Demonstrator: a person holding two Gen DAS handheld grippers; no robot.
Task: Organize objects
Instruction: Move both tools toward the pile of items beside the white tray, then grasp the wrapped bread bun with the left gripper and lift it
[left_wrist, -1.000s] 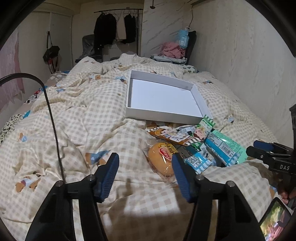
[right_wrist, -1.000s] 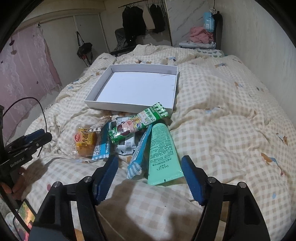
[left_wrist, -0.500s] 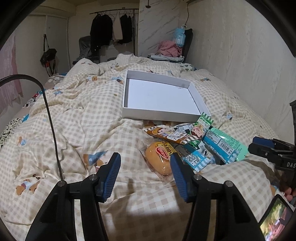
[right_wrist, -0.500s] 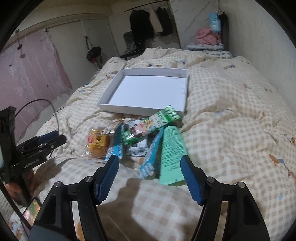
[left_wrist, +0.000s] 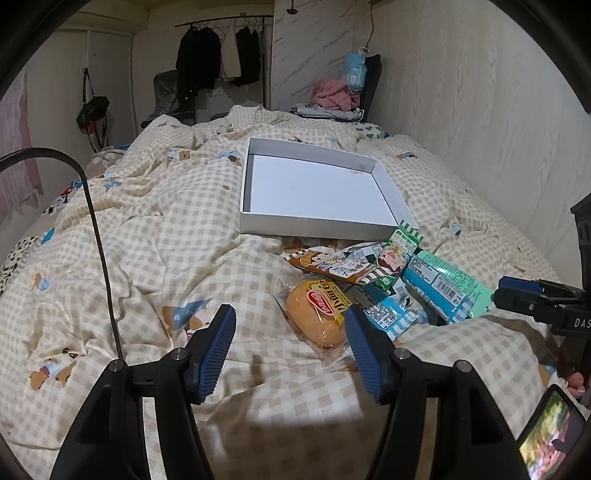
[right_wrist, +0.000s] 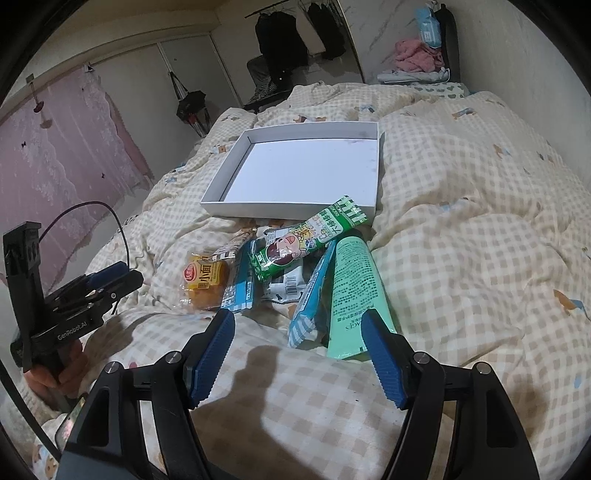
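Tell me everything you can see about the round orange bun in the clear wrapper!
The round orange bun in its clear plastic wrapper looks soft and golden, with a yellow and red label across its top. The pack looks unopened and lies flat on the checked beige quilt, at the left end of the snack pile, in front of the empty white shallow box. A blue and white packet lies right against its side. No gripper touches it; the left gripper hovers just short of it, jaws opening with nothing between them.

The left gripper (left_wrist: 290, 332) is hovering over the checked quilt (left_wrist: 147, 240), its jaws opening with nothing between them. A wrapped bun (left_wrist: 319, 319) is lying just ahead, toward its right finger; the white box (left_wrist: 314, 225) is sitting beyond.
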